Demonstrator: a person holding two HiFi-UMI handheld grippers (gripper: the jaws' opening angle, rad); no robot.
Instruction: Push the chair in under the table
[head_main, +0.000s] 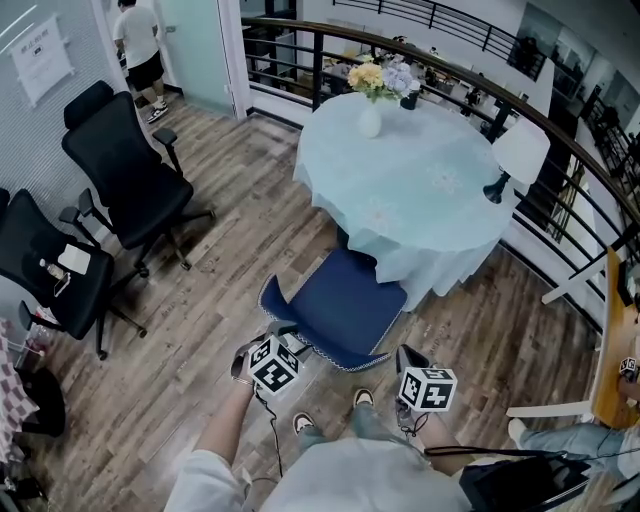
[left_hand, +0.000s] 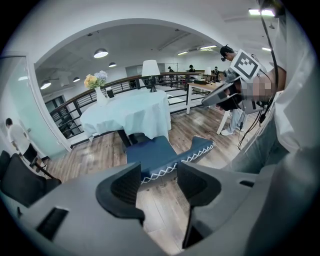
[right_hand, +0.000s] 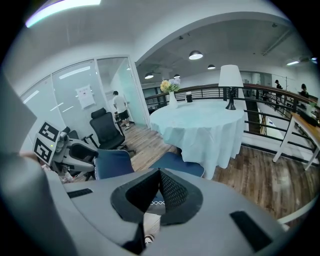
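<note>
Closest was the person's pale sleeve (head_main: 212, 478), and just past it were the two tongs. The left gripper (left_hand: 159, 183) had its jaws wide apart. Nothing sat between them, and only the wood floor (head_main: 200, 330) and the blue chair (head_main: 345, 305) showed through the gap. The right gripper (right_hand: 159, 189) had its jaws pressed tight together, with nothing in them.

Each gripper was near one end of the chair's back edge, the one with the white zigzag stitching. I could not tell if either one touched it. The chair stood right in front of the person. The far edge of its seat was at the hem of the cloth, and most of the seat stuck out from under the table (head_main: 420, 190).

That table was round, with a pale cloth hanging down. At its far side stood a white vase (head_main: 369, 122), upright, with yellow and pale flowers (head_main: 380, 78) in it. A dark cup (head_main: 410, 100) stood just beside the vase — what was inside it did not show. A lamp (head_main: 520, 155) with a white shade stood at the table's right edge.

Off to the left were two black office chairs (head_main: 130, 180), well apart from the blue one. Farthest away, a person (head_main: 140, 45) stood by a doorway.
</note>
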